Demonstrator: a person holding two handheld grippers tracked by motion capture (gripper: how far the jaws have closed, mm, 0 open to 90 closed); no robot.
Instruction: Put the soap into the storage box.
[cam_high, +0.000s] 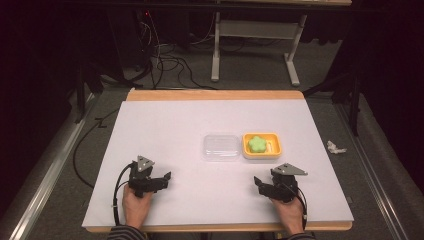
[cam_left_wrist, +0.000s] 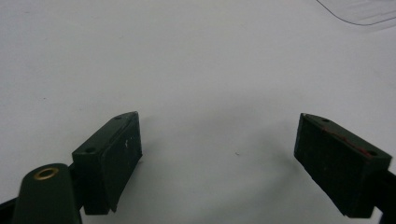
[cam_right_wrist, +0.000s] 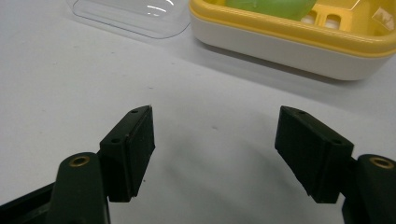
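Presently, item one: green soap (cam_high: 257, 143), flower-shaped, lying in a yellow dish (cam_high: 277, 148) just right of the counter's (cam_high: 175, 125) middle.

Item two: clear lid (cam_high: 221, 147), flat on the counter at the dish's 9 o'clock, edges just beside each other, possibly touching.

Item three: right gripper (cam_high: 258, 186), at the dish's 6 o'clock near the counter's front edge, released, nothing between its jaws. Its own view looks at the dish at 1 o'clock and the lid at 11 o'clock.

Item four: left gripper (cam_high: 165, 181), at the lid's 7 o'clock, well apart from it, likewise released and empty, over bare counter.

Handling note, as a judgement: the step looks like an approach to the lid or dish, not yet begun. To do it well, steady the dish with the right gripper on its near wall. Take the thin lid by one edge with the left, squeezing gently since clear plastic flexes and slips. Keep it level.

Pose: both hands (cam_high: 136, 205) rest low at the front edge, forearms entering at 6 o'clock, grippers angled inward toward each other.
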